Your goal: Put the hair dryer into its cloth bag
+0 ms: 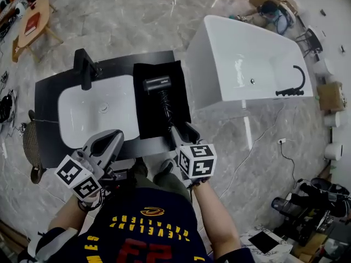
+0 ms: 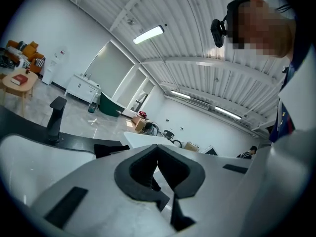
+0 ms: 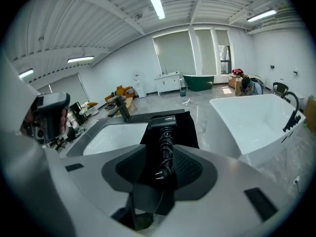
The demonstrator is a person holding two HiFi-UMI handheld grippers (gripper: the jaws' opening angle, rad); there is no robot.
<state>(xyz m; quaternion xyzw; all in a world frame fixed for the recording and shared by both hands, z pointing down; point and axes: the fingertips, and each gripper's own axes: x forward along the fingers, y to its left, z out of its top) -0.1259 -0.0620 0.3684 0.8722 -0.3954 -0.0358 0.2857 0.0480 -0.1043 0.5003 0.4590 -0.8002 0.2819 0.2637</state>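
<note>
A black hair dryer (image 1: 157, 85) with its cord wound round the handle lies on a flat black cloth bag (image 1: 147, 116) on the dark counter, right of the basin. In the right gripper view the dryer (image 3: 165, 125) and its plug lie straight ahead on the bag (image 3: 190, 127). My right gripper (image 1: 184, 130) hovers at the bag's near edge, jaws apart, with nothing pressed between the pads. The left gripper (image 1: 112, 139) is over the basin's near rim, away from the bag. Its pads (image 2: 158, 169) meet and hold nothing.
A white basin (image 1: 93, 111) with a black faucet (image 1: 86, 68) is set in the dark counter (image 1: 46, 95). A white bathtub (image 1: 247, 64) stands to the right of the counter. Cables and gear lie on the marble floor at the right (image 1: 307, 201).
</note>
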